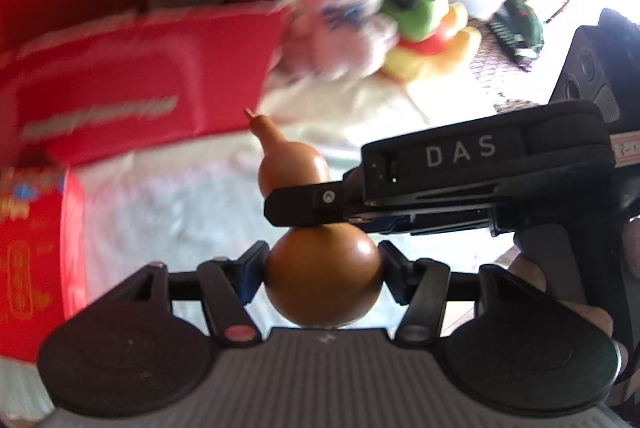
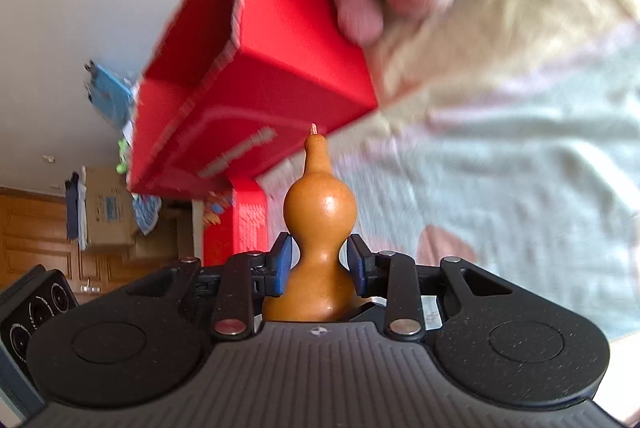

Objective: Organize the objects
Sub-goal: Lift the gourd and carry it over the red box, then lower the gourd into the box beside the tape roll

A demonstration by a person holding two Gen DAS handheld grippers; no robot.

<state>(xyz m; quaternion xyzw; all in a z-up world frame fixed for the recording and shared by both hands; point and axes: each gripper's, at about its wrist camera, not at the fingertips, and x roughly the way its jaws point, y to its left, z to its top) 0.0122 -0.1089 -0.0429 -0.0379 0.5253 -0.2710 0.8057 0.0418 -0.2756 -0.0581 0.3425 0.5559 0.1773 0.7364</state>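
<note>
The left gripper (image 1: pixel 323 270) pinches the round lower bulb of a brown calabash gourd (image 1: pixel 316 228), its pads pressed to both sides, while the right gripper (image 2: pixel 318 264) straddles the gourd's narrow waist with its blue pads (image 2: pixel 284 262) just beside it; whether they press or merely flank it I cannot tell. So the gourd hangs in the air between both tools, above the pale bedspread (image 2: pixel 520 167) and short of the open red cardboard box (image 1: pixel 132 39). Something grey already lies in that box, while a pink plush toy (image 1: pixel 340 23) and a green and yellow one (image 1: pixel 420 23) lie just beside it, so most of the tidying seems left.
</note>
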